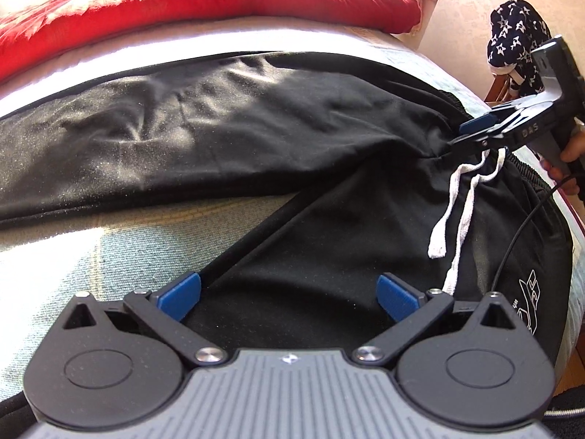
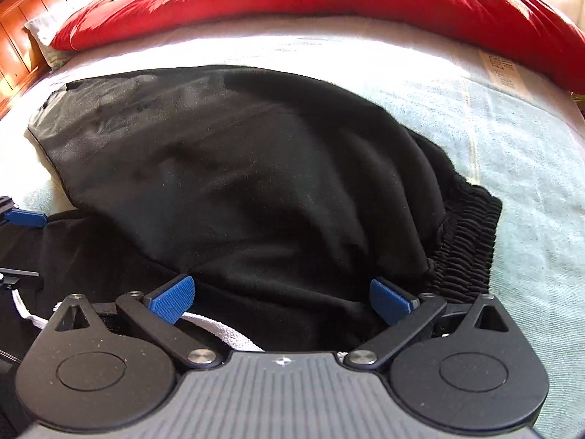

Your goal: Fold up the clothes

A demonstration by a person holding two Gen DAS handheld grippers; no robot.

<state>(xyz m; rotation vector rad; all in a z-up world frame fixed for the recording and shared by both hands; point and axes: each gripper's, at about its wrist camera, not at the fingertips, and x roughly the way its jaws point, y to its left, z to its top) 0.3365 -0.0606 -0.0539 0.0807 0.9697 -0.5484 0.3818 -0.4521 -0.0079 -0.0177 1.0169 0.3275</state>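
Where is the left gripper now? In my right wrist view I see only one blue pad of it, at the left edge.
Observer: The left gripper is open and points along the near leg of the trousers.
Operator: Do the two legs lie together?
Observer: No. They spread apart in a V, and the cover shows between them.
Operator: Where do the drawstring ends go?
Observer: Both white ends of the drawstring lie on the near leg, below the right gripper.
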